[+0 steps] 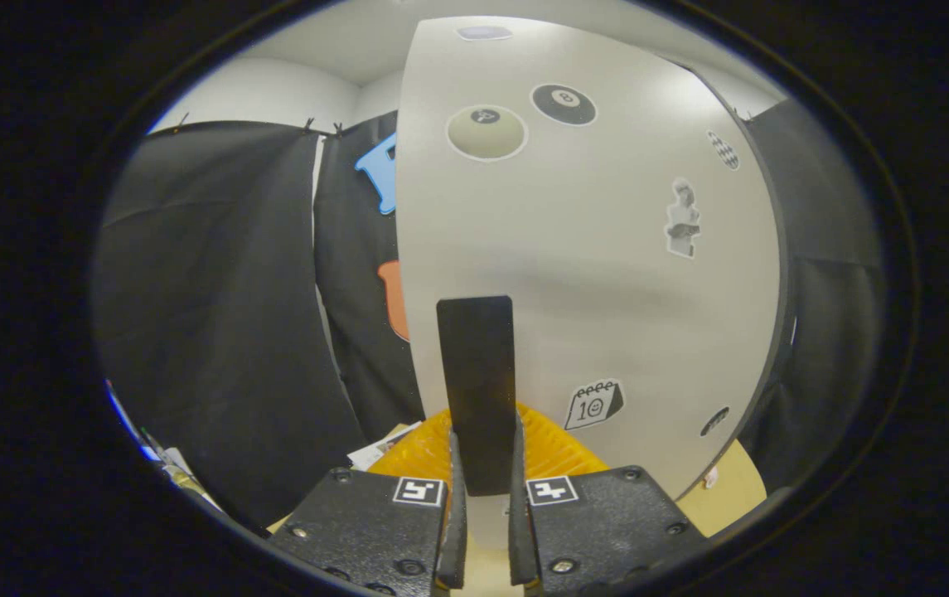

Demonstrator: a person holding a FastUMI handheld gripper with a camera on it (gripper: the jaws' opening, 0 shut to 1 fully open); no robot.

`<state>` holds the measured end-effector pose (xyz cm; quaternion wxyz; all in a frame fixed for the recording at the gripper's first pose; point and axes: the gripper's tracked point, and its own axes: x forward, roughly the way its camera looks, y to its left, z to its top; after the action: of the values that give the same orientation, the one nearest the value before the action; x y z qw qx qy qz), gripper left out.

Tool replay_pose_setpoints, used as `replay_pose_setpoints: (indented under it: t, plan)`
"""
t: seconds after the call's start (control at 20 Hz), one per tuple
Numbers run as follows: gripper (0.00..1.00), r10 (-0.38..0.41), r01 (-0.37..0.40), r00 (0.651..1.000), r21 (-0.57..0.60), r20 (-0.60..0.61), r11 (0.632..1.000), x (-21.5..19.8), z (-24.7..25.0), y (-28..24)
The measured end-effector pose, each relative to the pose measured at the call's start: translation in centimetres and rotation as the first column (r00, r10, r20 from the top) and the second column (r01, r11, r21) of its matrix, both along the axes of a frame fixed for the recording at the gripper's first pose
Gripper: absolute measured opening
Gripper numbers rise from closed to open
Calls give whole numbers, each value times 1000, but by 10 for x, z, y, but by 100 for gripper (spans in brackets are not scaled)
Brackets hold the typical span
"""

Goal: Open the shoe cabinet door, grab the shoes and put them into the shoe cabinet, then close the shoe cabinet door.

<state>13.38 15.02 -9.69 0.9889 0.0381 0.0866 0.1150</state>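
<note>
A white shoe cabinet door with several stickers stands close in front of me. A flat black handle sticks out from the door near its left edge. My gripper is shut on this handle, one finger pressing each side of its lower end. No shoes are in view.
Black booth cloth hangs to the left of the door and to its right. An orange ribbed object lies on the pale floor just beyond the fingers, beside some papers. A strip of pale floor lies under the door's lower right corner.
</note>
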Motion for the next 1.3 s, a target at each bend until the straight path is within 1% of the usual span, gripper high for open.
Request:
replay_pose_setpoints:
  t: [0.3, 0.6, 0.8, 1.15, 1.3]
  plan:
    - [23, 20, -20, 1000, 12, -6, 1000, -55, 1, -29]
    - [23, 10, -9, 1000, 12, -10, 1000, -104, -1, -70]
    - [23, -13, 14, 1000, 14, -12, 1000, -136, -2, -104]
    - [16, -54, 54, 998, -22, -19, 998, -169, 0, -154]
    - [13, -93, 93, 995, -10, -21, 996, -181, -1, -184]
